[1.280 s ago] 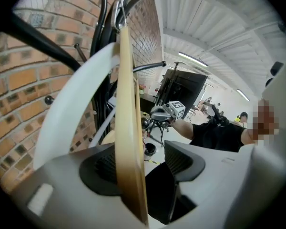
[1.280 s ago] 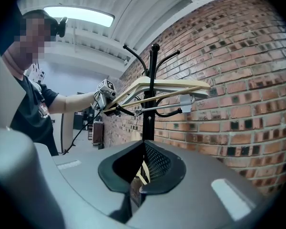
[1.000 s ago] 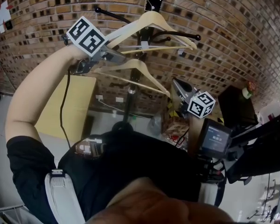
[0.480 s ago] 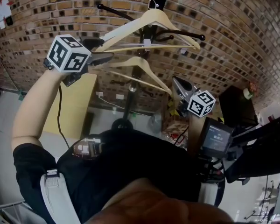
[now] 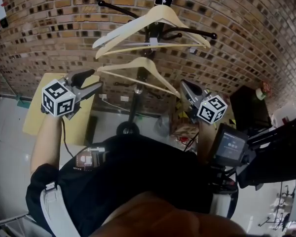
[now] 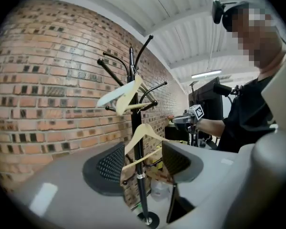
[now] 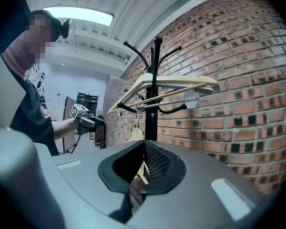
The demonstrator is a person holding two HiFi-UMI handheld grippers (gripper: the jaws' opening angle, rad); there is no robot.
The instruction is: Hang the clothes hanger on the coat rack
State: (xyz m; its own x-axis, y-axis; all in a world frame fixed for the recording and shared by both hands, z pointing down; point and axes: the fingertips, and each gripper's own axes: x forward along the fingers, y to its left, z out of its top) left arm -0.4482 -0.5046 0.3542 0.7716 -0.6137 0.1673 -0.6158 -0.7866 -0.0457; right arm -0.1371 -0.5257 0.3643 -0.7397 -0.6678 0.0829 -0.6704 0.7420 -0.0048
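A black coat rack [image 5: 138, 89] stands against the brick wall. A pale wooden hanger [image 5: 158, 26] hangs from its top hooks. A second wooden hanger [image 5: 138, 69] hangs lower on the pole. My left gripper [image 5: 88, 83] is below and left of both hangers, clear of them. Its jaws are closing with nothing between them. In the left gripper view the left gripper [image 6: 142, 163] frames the rack [image 6: 135, 123] and the lower hanger [image 6: 144, 131] at a distance. My right gripper [image 5: 187, 89] is right of the pole, its jaws together and empty. In its own view the right gripper [image 7: 143, 149] faces the rack [image 7: 153, 113].
A yellow board [image 5: 64, 120] leans on the brick wall [image 5: 44, 33] to the left of the rack's round base [image 5: 128, 129]. A small screen on a stand [image 5: 229, 146] and a dark box [image 5: 249, 113] are at the right. My own dark-clothed body fills the lower head view.
My left gripper has dropped down and to the left, away from the upper hanger's left arm. That hanger stays hanging on the rack. The right gripper has not moved.
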